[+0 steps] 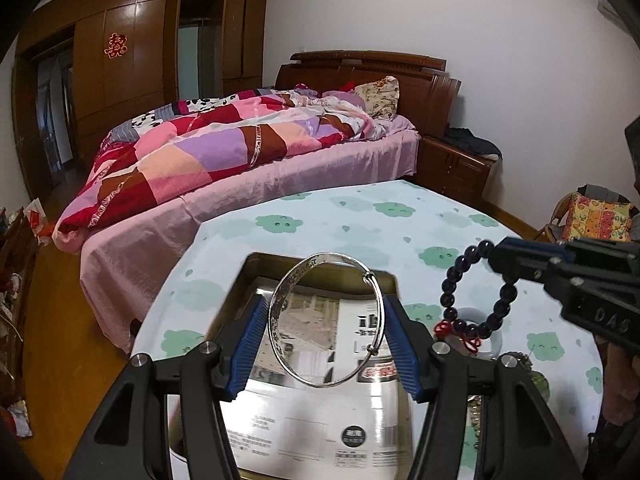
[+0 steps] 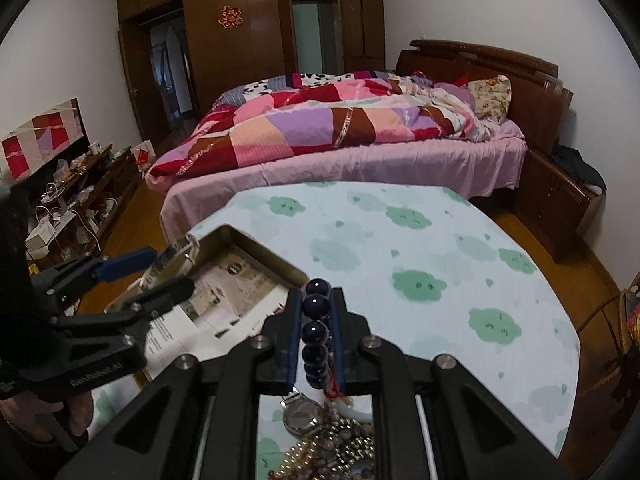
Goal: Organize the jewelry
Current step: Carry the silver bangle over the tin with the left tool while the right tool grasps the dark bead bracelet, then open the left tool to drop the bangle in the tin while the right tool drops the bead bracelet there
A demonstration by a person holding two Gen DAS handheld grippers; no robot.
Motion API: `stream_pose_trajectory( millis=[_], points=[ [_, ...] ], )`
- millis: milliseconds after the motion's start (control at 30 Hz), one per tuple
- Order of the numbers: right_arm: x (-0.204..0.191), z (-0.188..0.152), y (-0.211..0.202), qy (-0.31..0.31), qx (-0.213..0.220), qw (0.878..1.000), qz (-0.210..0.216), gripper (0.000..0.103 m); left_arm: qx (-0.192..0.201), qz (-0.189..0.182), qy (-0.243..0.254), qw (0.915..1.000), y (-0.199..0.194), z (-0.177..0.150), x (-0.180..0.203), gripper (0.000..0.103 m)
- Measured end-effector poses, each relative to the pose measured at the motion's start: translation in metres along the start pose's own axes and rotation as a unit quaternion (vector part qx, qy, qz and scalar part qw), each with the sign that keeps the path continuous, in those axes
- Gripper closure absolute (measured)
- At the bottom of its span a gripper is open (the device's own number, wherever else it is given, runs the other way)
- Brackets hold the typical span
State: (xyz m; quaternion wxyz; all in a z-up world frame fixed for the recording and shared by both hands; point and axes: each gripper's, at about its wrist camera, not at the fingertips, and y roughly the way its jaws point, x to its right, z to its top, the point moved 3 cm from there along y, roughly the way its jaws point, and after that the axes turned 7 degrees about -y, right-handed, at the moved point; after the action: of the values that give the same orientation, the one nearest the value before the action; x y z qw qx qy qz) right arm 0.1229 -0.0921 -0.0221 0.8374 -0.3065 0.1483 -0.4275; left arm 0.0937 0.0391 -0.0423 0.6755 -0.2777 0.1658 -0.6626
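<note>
Two grips: left gripper point(image 1: 326, 336) clasps the bangle point(image 1: 326, 320); right gripper point(image 2: 316, 320) pinches the bead bracelet point(image 2: 316, 312).
Tin point(image 1: 384, 280): seemingly right under the bangle, left hand nearer.

The right hand-held gripper point(image 1: 494, 254) bears the raised letters "DAS" on its black body. The left hand-held gripper point(image 2: 170, 270) carries "GenRobot.AI" along its side. A red double-happiness sign point(image 2: 231, 16) hangs on the wardrobe point(image 2: 224, 48).

jewelry pile point(image 2: 320, 440): half behind gripper body | tin box point(image 1: 352, 276): near end hidden
</note>
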Motion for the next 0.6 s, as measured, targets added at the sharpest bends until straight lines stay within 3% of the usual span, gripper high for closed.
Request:
stream_pose_trajectory(
  millis=[400,600],
  points=[
    [-0.025,0.029,0.023,-0.014,0.014,1.000,0.023,0.087,-0.036,0.025,0.006,0.9990,0.029,0.008,-0.026,0.044],
    [-0.028,0.029,0.045,-0.001,0.001,0.999,0.037,0.087,-0.048,0.039,0.015,0.9980,0.039,0.011,-0.033,0.044]
  ],
)
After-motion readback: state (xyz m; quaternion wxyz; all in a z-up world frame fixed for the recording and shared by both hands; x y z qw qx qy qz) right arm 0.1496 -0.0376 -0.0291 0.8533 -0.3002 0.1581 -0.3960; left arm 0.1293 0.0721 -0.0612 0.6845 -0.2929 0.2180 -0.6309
